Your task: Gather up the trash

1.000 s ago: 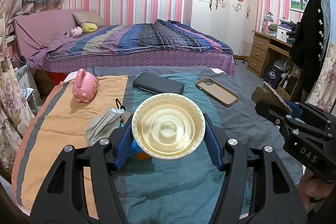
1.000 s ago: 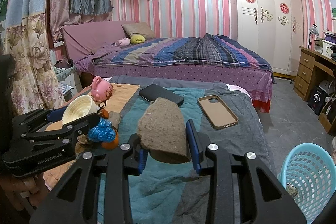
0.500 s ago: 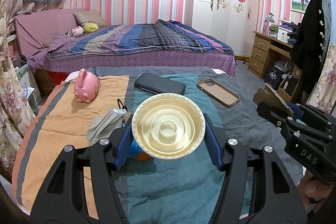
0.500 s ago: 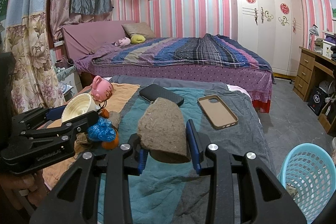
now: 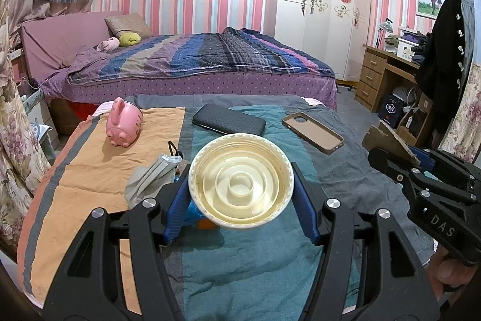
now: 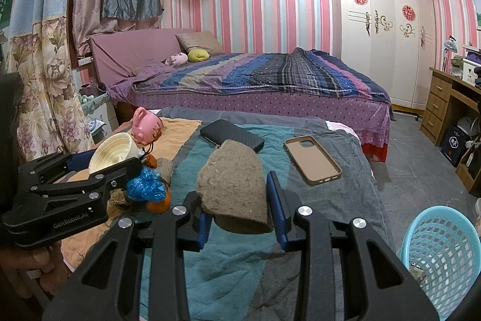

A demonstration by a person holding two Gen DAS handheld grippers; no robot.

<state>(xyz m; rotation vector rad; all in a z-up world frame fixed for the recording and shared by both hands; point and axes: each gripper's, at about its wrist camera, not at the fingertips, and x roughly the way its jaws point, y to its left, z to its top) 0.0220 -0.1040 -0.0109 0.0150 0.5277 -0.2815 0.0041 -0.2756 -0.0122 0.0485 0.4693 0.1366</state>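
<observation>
- A bedroom with pink striped walls holds a bed under a striped quilt, and in front of it a low surface covered by a teal, grey and orange cloth [image 5: 249, 270].
- The left gripper [image 5: 240, 194] is clamped on a cream plastic cup [image 5: 240, 185]; its blue pads press both sides of the rim, and the cup's open mouth faces the camera, lifted above the cloth.
- The right gripper [image 6: 239, 209] is closed on a piece of brown cardboard [image 6: 234, 185], which stands up between the blue pads and curves over at its top.
- In the left wrist view the same cardboard juts from the right gripper at the right edge, well apart from the cup.
- Below and just behind the left gripper lies a small heap on the cloth: a grey face mask [image 5: 150, 179], a crumpled blue bag [image 6: 147, 185] and something orange [image 6: 159, 203] touching it.
- A pink piggy bank [image 5: 123, 125] rests on the orange part of the cloth, near the far edge.
- A black phone [image 5: 228, 119] and a tan phone case [image 5: 312, 131] lie flat farther back, apart from each other.
- A light blue plastic basket [image 6: 439, 257] stands on the floor to the right of the right gripper, beside the covered surface.
</observation>
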